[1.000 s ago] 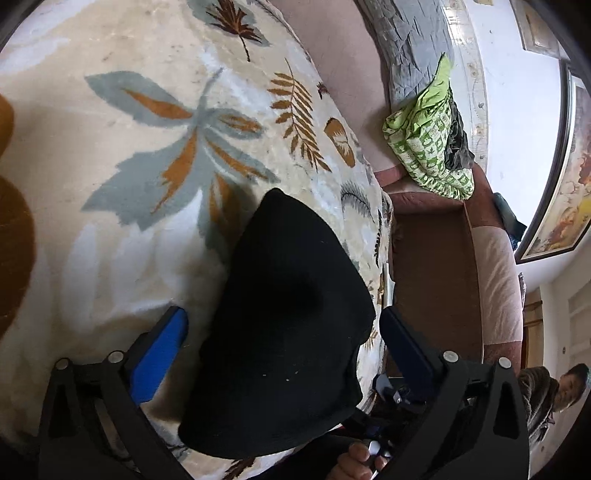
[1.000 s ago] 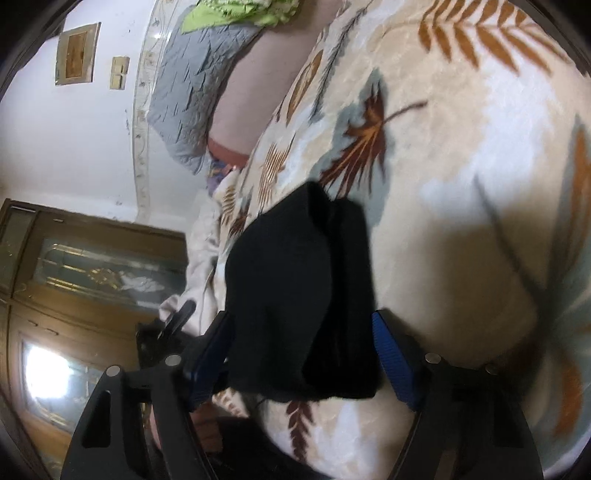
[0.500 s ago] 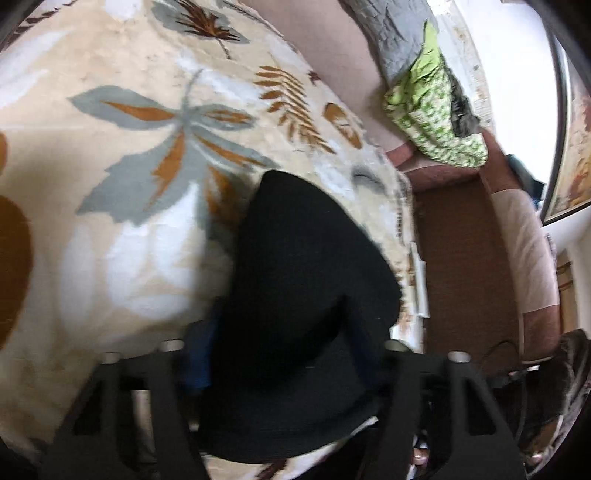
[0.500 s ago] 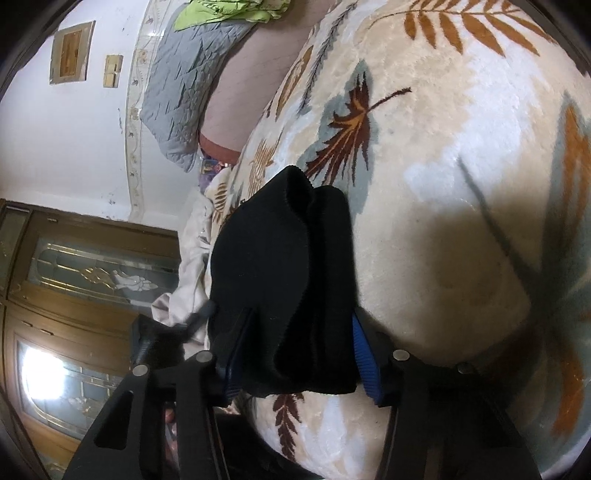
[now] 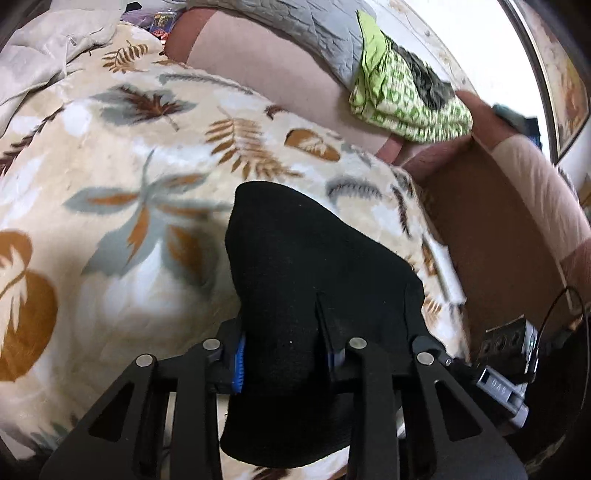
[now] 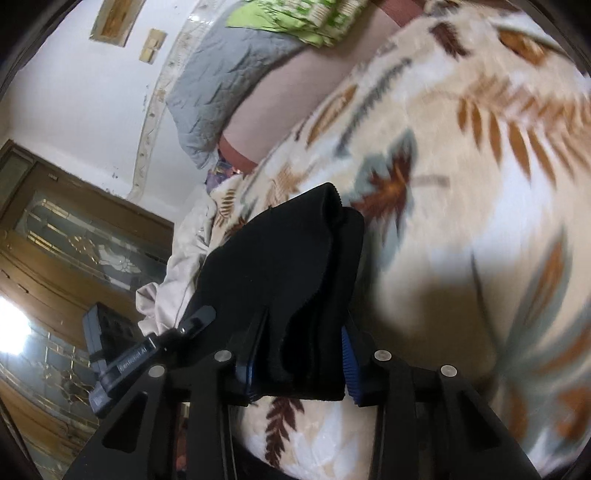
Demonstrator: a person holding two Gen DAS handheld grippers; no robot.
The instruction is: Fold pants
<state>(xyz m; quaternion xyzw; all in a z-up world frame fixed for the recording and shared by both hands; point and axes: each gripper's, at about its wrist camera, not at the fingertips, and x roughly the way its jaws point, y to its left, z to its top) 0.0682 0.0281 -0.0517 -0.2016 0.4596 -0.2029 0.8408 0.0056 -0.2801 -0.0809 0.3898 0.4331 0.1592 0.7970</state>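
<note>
Black knit folded pants (image 5: 314,280), at lower centre on a leaf-patterned fleece blanket (image 5: 110,206), are pinched by both just-closed tongs, left (image 5: 286,356) and right (image 6: 297,363).

You can read very little here. In your left wrist view, the grey clamp block (image 5: 499,388) at the lower right carries raised letters that look like "DAS", though the last character is uncertain. In your right wrist view, the black clamp bar (image 6: 130,361) at the lower left bears a pale printed word that seems to end in "AI"; its earlier letters are too small and blurred to make out. The framed pictures on the wall (image 6: 111,18) show no words you can read.
</note>
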